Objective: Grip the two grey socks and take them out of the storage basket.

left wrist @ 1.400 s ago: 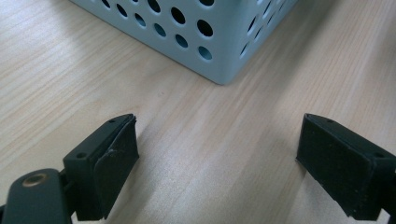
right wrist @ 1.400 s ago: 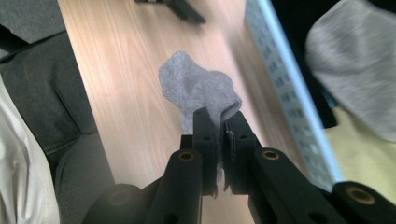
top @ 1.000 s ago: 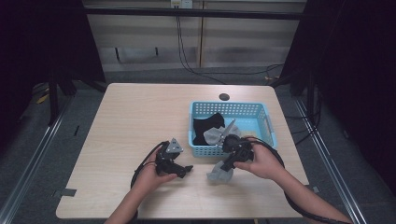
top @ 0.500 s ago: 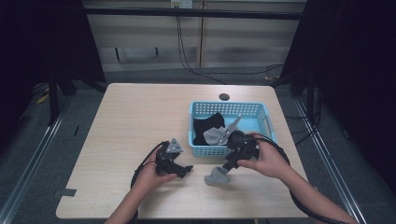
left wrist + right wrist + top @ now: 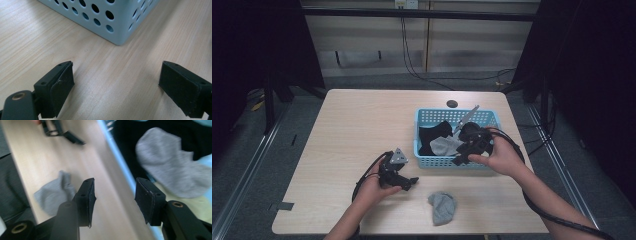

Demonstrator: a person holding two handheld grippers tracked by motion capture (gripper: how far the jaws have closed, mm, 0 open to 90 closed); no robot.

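The blue basket [image 5: 447,161] serves as the reference. The right gripper [image 5: 460,159] hovers over its front rim, jaws apart and empty; its own view reveals a grey sock [image 5: 175,172] inside on dark cloth. Another grey sock [image 5: 442,207] lies on the table [image 5: 342,125] in front of the basket. The left gripper [image 5: 411,183] rests near the front-left corner, jaws wide apart.

high view: overhead, facing forward | gripper views: close, somewhat blurred | shared: basket [image 5: 447,161] corner
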